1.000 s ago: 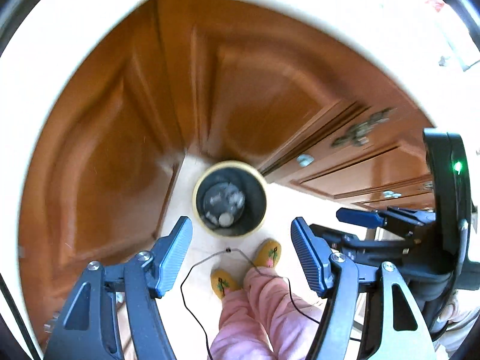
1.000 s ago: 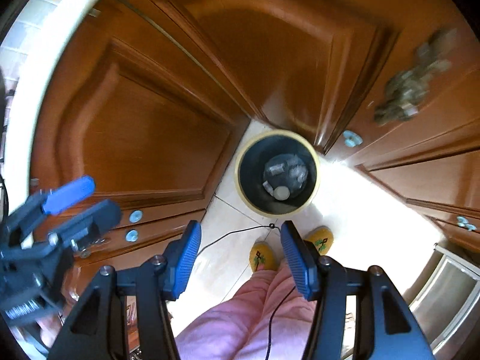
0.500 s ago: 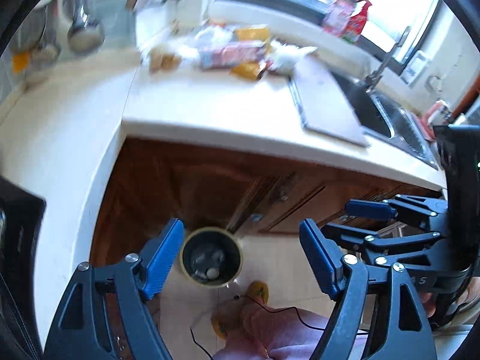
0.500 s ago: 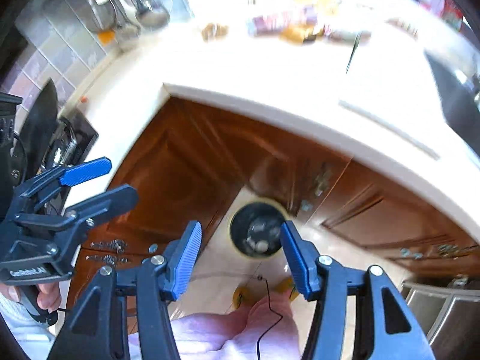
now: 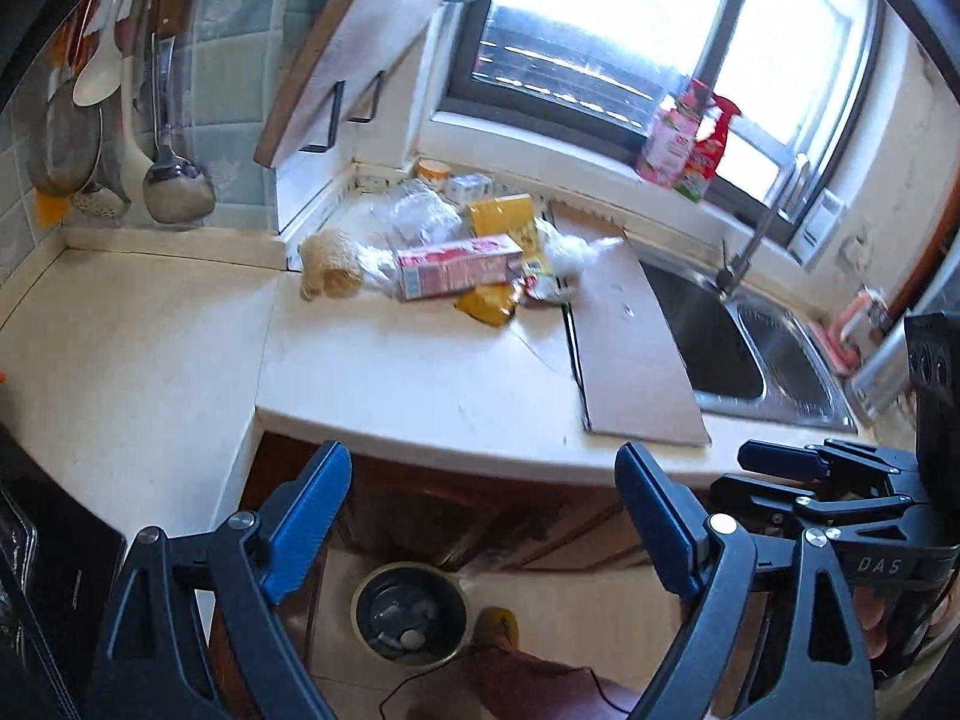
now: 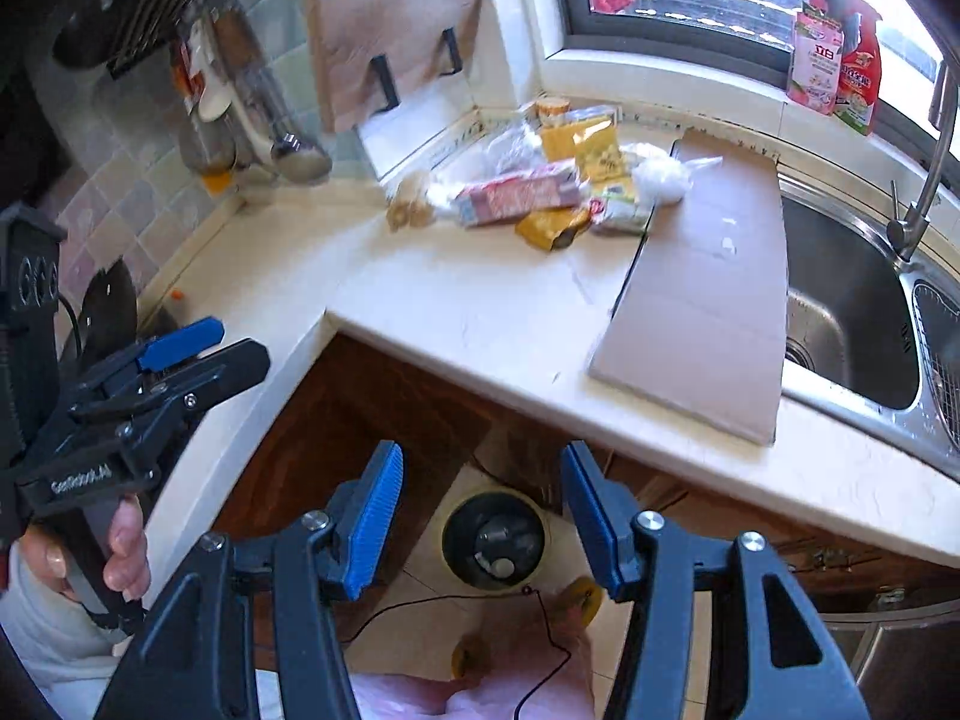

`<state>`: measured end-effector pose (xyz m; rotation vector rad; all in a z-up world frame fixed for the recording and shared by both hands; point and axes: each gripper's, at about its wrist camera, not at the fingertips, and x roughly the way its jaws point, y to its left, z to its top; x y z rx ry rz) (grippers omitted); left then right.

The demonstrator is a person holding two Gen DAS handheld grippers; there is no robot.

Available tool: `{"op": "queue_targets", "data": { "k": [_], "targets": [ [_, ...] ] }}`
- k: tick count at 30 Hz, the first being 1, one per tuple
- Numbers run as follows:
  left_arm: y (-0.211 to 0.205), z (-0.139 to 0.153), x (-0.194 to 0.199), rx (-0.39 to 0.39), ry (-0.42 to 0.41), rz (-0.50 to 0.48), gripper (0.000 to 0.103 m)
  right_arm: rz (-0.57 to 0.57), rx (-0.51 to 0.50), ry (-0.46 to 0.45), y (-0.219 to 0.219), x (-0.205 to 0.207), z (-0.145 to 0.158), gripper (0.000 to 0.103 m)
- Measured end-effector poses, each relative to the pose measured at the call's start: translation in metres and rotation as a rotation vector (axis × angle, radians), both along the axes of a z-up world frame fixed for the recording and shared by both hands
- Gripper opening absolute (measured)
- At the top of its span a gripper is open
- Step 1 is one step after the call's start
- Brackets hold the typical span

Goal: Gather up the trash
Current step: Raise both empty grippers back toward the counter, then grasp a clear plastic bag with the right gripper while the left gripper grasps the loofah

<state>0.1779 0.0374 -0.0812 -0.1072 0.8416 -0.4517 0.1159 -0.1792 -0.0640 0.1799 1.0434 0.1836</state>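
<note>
Step in hand: both grippers are over the counter edge, empty, facing the litter; I judge the next move is a reach for another piece of trash.
Left gripper (image 5: 483, 525): jaws spread wide and opening further, nothing between them.
Right gripper (image 6: 480, 519): jaws apart at a middling gap, nothing held.
Trash pile (image 5: 456, 252): at the far side of the countertop (image 5: 390, 372), near the corner below the window. It holds a pink carton (image 5: 459, 267) lying flat in front, a yellow wrapper (image 5: 489, 303) just to its near right, a yellow packet (image 5: 501, 216) behind, clear plastic (image 5: 414, 216) far left, a beige lump (image 5: 327, 264) at the left end and a white bag (image 5: 570, 249) at the right end.
Bin (image 5: 410, 612): on the floor against the brown cabinets, near and below the counter edge, open-topped, with some items already inside.
Cardboard sheet (image 5: 630, 348): flat on the counter between the pile and the sink (image 5: 738, 348), to the right.
Good choice of target: the yellow wrapper or the pink carton, the nearest and least buried.
Approach: come in low from the near side and straddle the carton across its narrow width.
Grip: close fully before lifting; thin wrappers probably slip.
Two hands: one takes the left end, one the right, to avoid crossing.
Risk: dragging neighbours off the edge or onto the cardboard.
</note>
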Motion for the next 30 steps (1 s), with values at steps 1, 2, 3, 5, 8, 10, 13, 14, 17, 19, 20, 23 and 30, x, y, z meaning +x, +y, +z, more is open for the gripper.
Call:
{"op": "queue_targets", "data": {
  "k": [1,2,3,5,8,10,13,14,17,19,20,23,30],
  "targets": [
    [0.001,0.000,0.010,-0.003,0.001,0.015,0.089,-0.007,0.006,-0.004,-0.007,0.008,0.002,0.056],
    [0.000,0.000,0.016,-0.003,0.001,0.028,0.089,-0.014,0.013,-0.009,-0.014,0.019,0.001,0.056],
    [0.000,-0.002,0.024,-0.001,0.001,0.042,0.089,-0.018,0.018,-0.012,-0.020,0.027,0.001,0.056],
    [-0.001,-0.004,0.049,0.006,-0.001,0.080,0.089,-0.023,0.032,-0.018,-0.036,0.050,-0.001,0.056],
    [-0.002,-0.008,0.086,0.008,0.023,0.141,0.089,-0.035,0.058,-0.009,-0.060,0.086,-0.006,0.056],
    [-0.005,-0.012,0.109,0.022,0.031,0.174,0.089,-0.041,0.082,0.005,-0.073,0.106,-0.010,0.056],
    [-0.010,-0.021,0.145,0.089,0.020,0.253,0.089,-0.058,0.109,0.025,-0.096,0.139,-0.020,0.056],
    [-0.010,-0.026,0.158,0.107,0.015,0.285,0.089,-0.064,0.117,0.034,-0.105,0.152,-0.024,0.056],
    [-0.009,-0.044,0.193,0.135,0.032,0.372,0.089,-0.084,0.134,0.053,-0.125,0.180,-0.037,0.056],
    [-0.006,-0.056,0.213,0.138,0.059,0.428,0.089,-0.104,0.150,0.068,-0.140,0.200,-0.046,0.056],
    [-0.004,-0.063,0.226,0.129,0.076,0.462,0.089,-0.116,0.160,0.074,-0.147,0.208,-0.051,0.056],
    [0.003,-0.078,0.248,0.094,0.113,0.536,0.089,-0.148,0.186,0.088,-0.163,0.233,-0.065,0.056],
    [0.005,-0.110,0.280,0.084,0.172,0.638,0.089,-0.190,0.250,0.120,-0.182,0.282,-0.100,0.056]
  ]
}}
